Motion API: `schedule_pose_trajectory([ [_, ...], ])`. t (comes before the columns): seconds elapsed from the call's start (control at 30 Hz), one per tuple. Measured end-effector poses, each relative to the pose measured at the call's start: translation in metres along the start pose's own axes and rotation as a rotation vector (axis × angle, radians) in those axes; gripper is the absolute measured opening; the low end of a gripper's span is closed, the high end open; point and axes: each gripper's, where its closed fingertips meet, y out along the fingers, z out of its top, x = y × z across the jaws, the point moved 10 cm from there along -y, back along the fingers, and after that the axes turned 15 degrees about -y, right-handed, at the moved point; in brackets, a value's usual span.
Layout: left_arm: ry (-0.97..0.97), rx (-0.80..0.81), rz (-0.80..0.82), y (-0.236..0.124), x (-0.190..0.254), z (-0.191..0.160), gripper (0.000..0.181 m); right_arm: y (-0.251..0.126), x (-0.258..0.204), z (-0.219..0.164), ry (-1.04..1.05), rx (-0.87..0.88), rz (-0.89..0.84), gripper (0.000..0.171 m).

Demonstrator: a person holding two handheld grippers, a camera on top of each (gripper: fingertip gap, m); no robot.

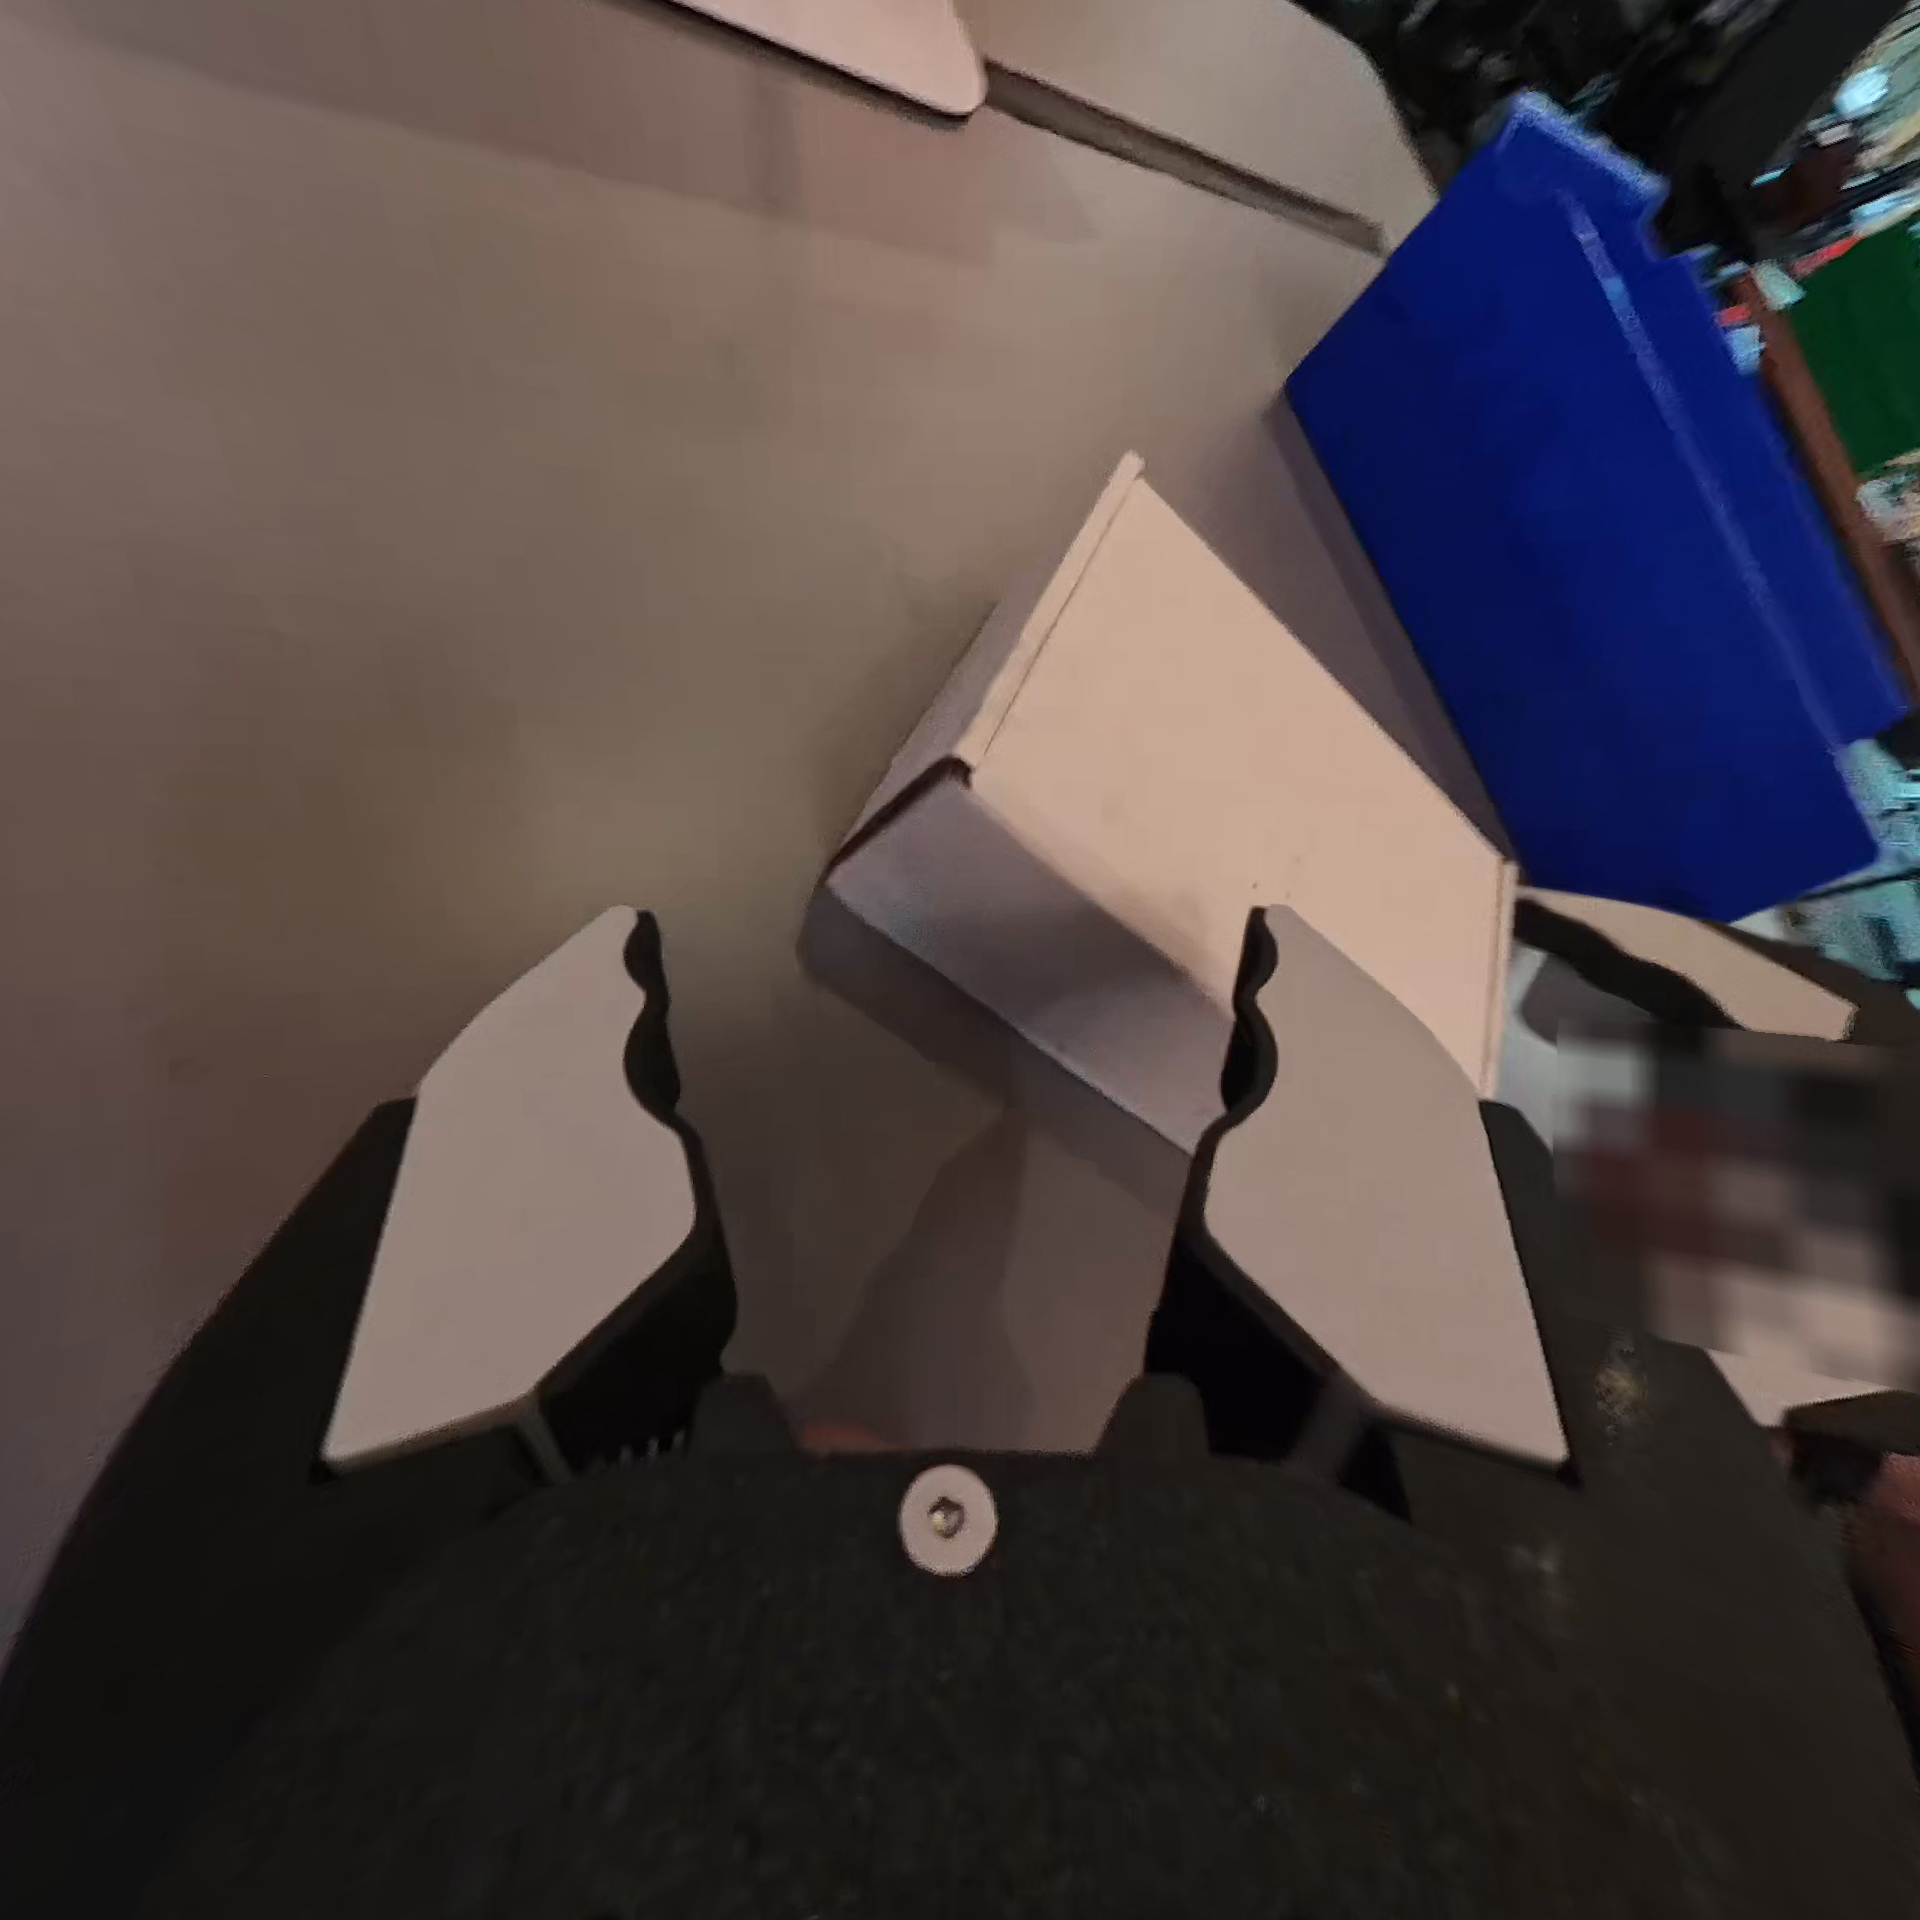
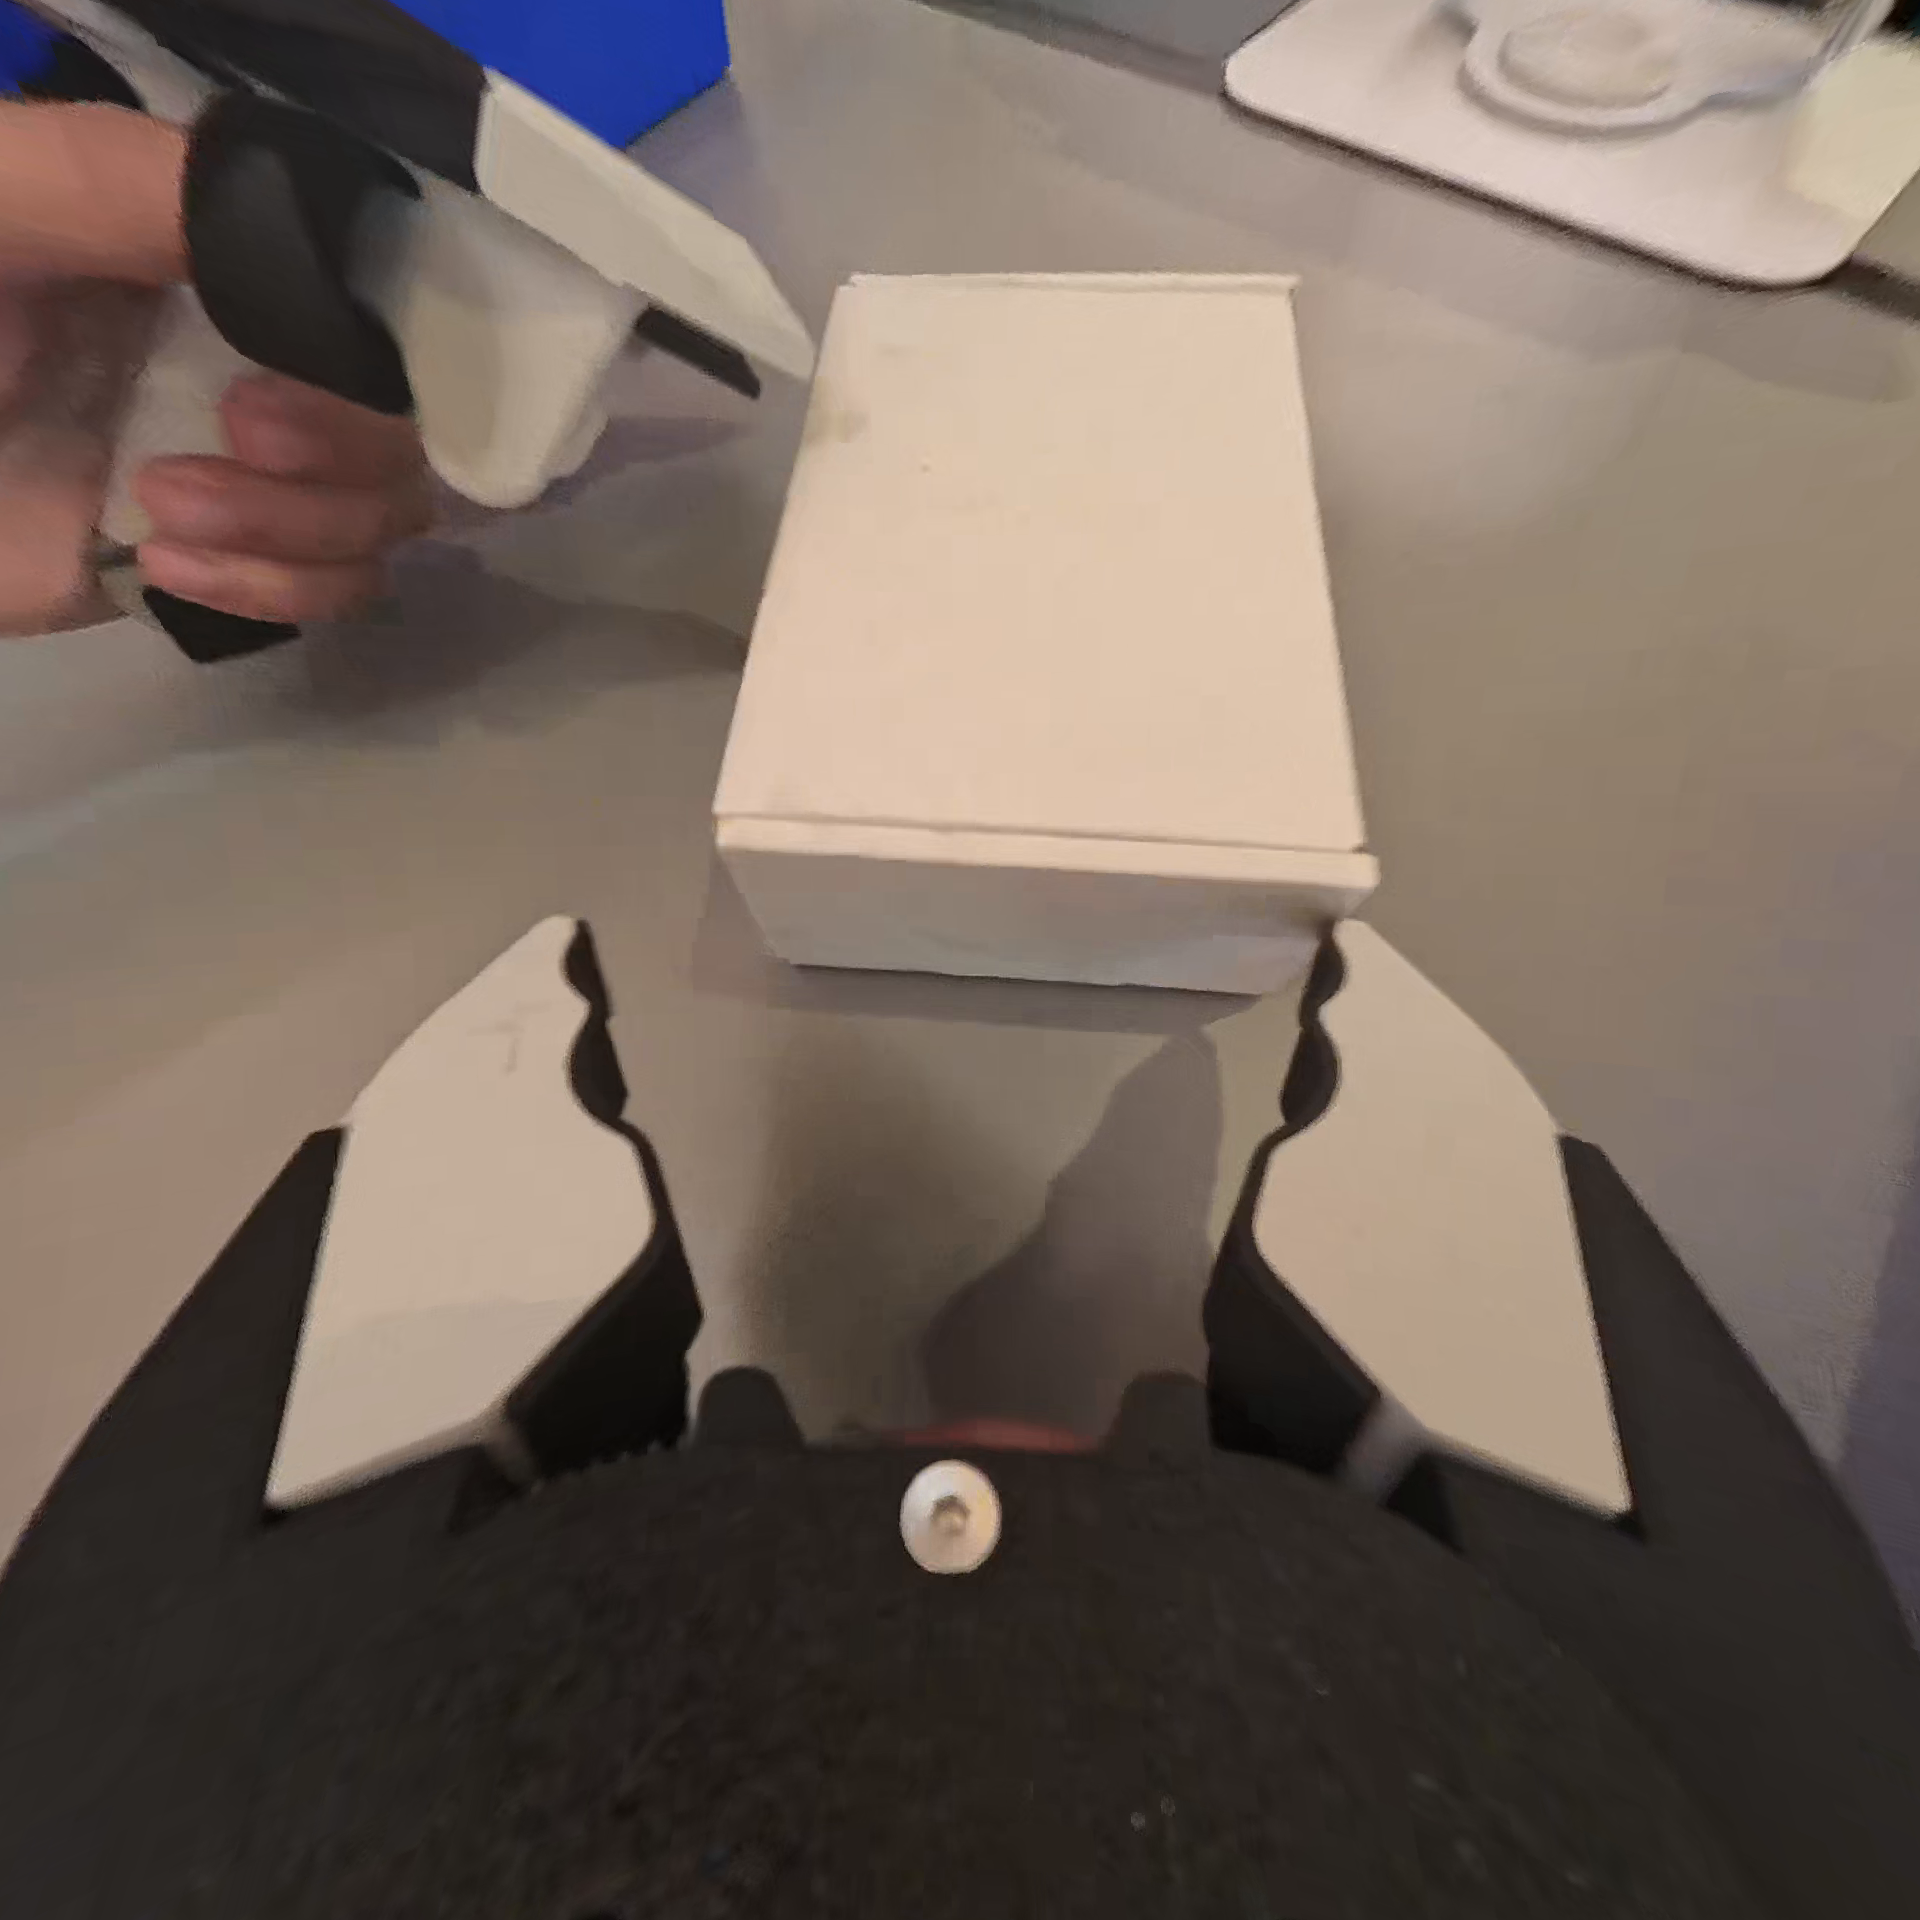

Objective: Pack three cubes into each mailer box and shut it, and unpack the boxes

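On a grey bench [image 2: 1558, 623], the left tool [image 2: 774, 364] hovers empty beside the shut mailer box [image 2: 1049, 582], its spread unclear there. The box's long axis runs away from the right tool [image 2: 951, 935], spread wide, nearer, facing its short end.

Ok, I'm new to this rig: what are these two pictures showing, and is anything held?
Each picture comes from a camera on a hand-held two-finger gripper, looking along its fingers. The left wrist view shows the left gripper, open and empty. The right wrist view shows the right gripper, also open and empty. Both point at one shut white box on the grey table; neither grips it. In the right view, a hand holds the left gripper beside the box. A blue bin stands behind the box, and a white tray lies farther off. No cubes show.
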Motion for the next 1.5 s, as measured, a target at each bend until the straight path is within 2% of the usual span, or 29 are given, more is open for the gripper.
schedule_pose_trajectory([
  [0.1,-0.014,0.042,-0.064,0.013,-0.006,0.008,0.105,0.022,0.000,0.000,0.011,-0.175,-0.045,0.141],
  [0.13,-0.012,0.047,-0.088,0.016,-0.005,0.009,0.101,0.028,0.001,0.000,0.016,-0.229,-0.053,0.144],
  [0.17,-0.013,0.031,-0.114,0.019,-0.003,0.009,0.096,0.033,0.004,0.000,0.021,-0.258,-0.077,0.144],
  [0.23,-0.008,0.016,-0.130,0.022,0.000,0.009,0.099,0.035,0.013,0.002,0.007,-0.261,-0.147,0.144],
  [0.27,0.000,0.008,-0.129,0.024,0.001,0.008,0.096,0.036,0.017,0.002,-0.003,-0.258,-0.161,0.139],
  [0.33,0.012,-0.029,-0.162,0.026,0.004,0.004,0.087,0.043,0.019,0.004,-0.006,-0.264,-0.106,0.129],
  [0.37,0.024,-0.030,-0.160,0.025,0.006,0.003,0.090,0.046,0.022,0.005,-0.009,-0.272,-0.116,0.129],
  [0.53,0.119,-0.070,-0.130,0.009,0.017,-0.001,0.098,0.036,0.031,0.015,0.055,-0.150,-0.017,0.127],
  [0.6,0.156,-0.088,-0.148,-0.007,0.027,-0.004,0.095,0.023,0.035,0.019,0.124,-0.132,0.065,0.128],
  [0.77,0.246,-0.057,-0.244,-0.054,0.053,-0.015,0.083,-0.008,0.047,0.024,0.322,0.068,0.254,0.128],
  [0.87,0.271,-0.043,-0.266,-0.068,0.062,-0.024,0.087,-0.008,0.050,0.017,0.401,0.118,0.360,0.128],
  [1.0,0.311,-0.059,-0.191,-0.064,0.059,-0.038,0.097,0.000,0.045,0.013,0.378,0.107,0.351,0.128],
  [1.13,0.349,-0.027,-0.107,-0.058,0.049,-0.052,0.087,0.005,0.042,0.010,0.393,0.054,0.365,0.127],
  [1.23,0.570,0.088,0.033,-0.060,0.054,-0.065,0.074,0.005,0.041,0.009,0.507,0.036,0.449,0.127],
  [1.33,0.723,0.131,0.157,-0.058,0.061,-0.076,0.086,0.007,0.036,0.008,0.575,-0.019,0.530,0.127],
  [1.37,0.734,0.148,0.196,-0.057,0.061,-0.076,0.085,0.008,0.034,0.008,0.578,-0.024,0.535,0.127],
  [1.43,0.741,0.199,0.267,-0.055,0.058,-0.071,0.065,0.011,0.031,0.006,0.569,-0.039,0.551,0.127],
  [1.5,0.738,0.223,0.262,-0.056,0.058,-0.067,0.062,0.014,0.031,0.004,0.564,-0.024,0.567,0.127],
])
